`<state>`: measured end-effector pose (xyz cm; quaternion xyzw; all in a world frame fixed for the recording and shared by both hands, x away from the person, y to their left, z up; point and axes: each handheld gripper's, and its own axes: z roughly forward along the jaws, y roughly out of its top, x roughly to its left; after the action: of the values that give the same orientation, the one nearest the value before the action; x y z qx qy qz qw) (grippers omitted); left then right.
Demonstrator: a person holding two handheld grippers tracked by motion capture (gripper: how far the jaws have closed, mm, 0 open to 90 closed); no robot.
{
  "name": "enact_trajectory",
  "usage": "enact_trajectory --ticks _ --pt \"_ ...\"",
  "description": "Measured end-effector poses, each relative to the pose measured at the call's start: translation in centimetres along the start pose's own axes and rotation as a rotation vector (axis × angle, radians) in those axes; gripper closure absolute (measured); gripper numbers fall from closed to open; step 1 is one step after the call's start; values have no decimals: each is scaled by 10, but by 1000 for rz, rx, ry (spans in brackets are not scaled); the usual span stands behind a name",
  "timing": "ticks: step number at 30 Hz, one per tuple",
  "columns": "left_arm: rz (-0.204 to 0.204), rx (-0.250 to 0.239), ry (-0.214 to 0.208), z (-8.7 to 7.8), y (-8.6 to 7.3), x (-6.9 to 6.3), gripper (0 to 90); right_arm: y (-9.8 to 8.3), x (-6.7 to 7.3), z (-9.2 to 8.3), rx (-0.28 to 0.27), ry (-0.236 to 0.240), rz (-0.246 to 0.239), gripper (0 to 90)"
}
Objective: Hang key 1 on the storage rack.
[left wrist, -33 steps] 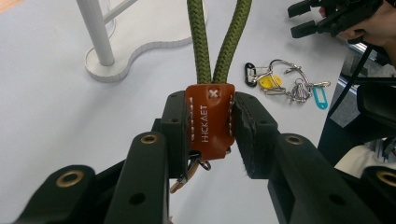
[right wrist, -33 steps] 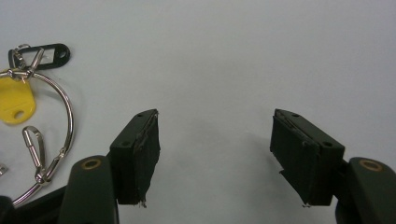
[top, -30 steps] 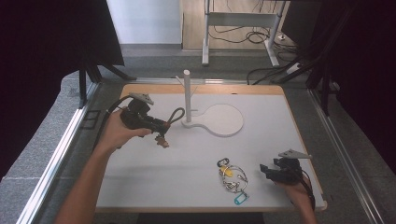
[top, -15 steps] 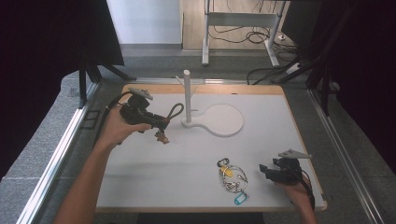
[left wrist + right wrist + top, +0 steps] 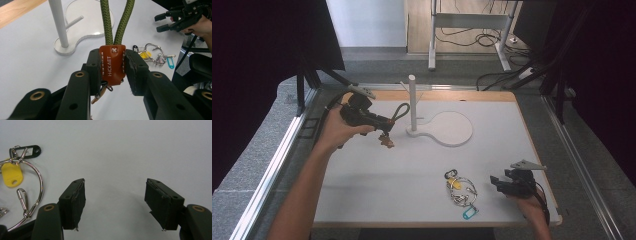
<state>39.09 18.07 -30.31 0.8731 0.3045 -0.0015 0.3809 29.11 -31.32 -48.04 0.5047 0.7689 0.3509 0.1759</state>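
Observation:
My left gripper [image 5: 383, 125] [image 5: 112, 65] is shut on the brown leather tab [image 5: 112, 63] of a key fob. The fob's green rope loop [image 5: 401, 110] [image 5: 117, 22] sticks out ahead of the jaws toward the white post [image 5: 412, 102] [image 5: 59, 25], and a small brown piece [image 5: 387, 142] dangles below. The post stands on a flat white base [image 5: 452, 129] and has a short side peg. My right gripper [image 5: 496, 183] [image 5: 115, 202] rests near the table's front right, open with nothing between its pads. A key ring bundle [image 5: 459, 191] [image 5: 25, 195] with yellow, blue and black tags lies just left of it.
The white mat [image 5: 412, 190] covers a wooden table [image 5: 492, 96] framed by metal rails. Dark curtains hang at both sides, and a desk frame with cables stands on the floor beyond the far edge.
My left gripper has carried the fob slightly up and toward the post, so the green loop now sits closer to it. The right gripper has stayed where it was.

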Motion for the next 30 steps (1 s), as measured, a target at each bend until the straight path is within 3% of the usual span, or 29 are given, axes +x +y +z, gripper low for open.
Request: enact_trajectory --ticks 17,30 --pt "-24 -21 -1 -5 14 14 673 0 0 1 5 -1 1 326" --pt "-64 -26 36 -6 15 37 673 0 0 1 6 0 -1 327"
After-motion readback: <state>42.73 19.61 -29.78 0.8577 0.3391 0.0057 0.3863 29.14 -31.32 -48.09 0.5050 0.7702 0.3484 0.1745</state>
